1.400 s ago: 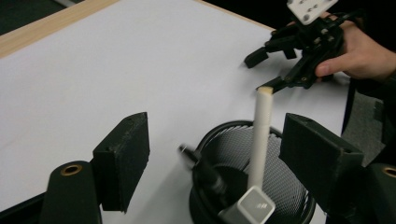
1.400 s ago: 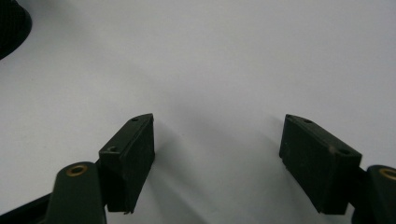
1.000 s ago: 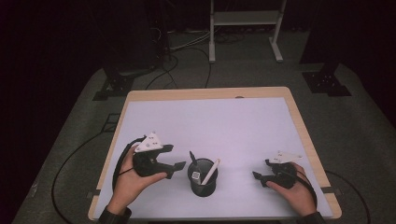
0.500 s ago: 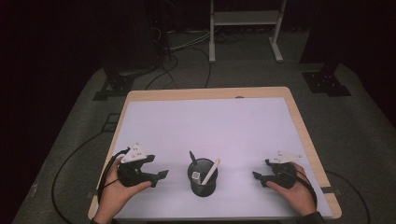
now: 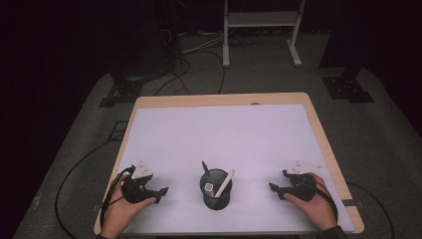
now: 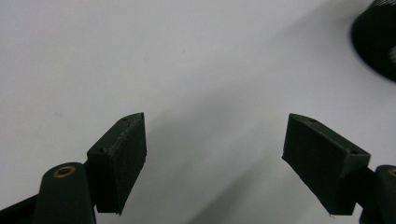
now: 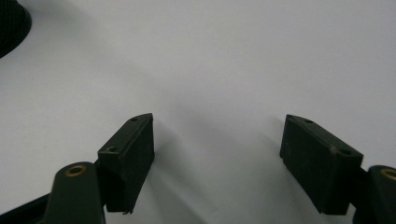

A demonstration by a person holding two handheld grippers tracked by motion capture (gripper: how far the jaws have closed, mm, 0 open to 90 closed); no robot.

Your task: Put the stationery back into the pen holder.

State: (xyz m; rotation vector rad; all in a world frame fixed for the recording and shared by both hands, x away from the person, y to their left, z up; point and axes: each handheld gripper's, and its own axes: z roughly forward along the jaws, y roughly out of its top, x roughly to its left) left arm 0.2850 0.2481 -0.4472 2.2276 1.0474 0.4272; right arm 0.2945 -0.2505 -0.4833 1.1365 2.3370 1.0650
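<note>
A black mesh cup [image 5: 216, 195] stands near the table's front edge at the middle. In it lean a black pen [image 5: 205, 169] and a white pen [image 5: 225, 182]. Left of the cup, my left gripper [image 5: 160, 192] lies low on the white table top in a hand, jaws pointing at the cup. The left gripper view has its jaws [image 6: 215, 128] open over bare white surface, the cup [image 6: 377, 42] at the upper right. My right gripper [image 5: 275, 188] rests right of the cup, pointing left. Its jaws [image 7: 218, 126] are open and hold nothing, with the cup's edge [image 7: 10, 23] at the upper left.
The white table top [image 5: 224, 134] has a wooden rim [image 5: 224, 98]. Cables trail from both grippers over the table's sides. On the dark floor behind stand a white metal frame [image 5: 261, 30] and black stand feet [image 5: 348, 87].
My left gripper has come down and moved left, away from the cup, to the table's front left. The right gripper, the cup and the pens have kept still.
</note>
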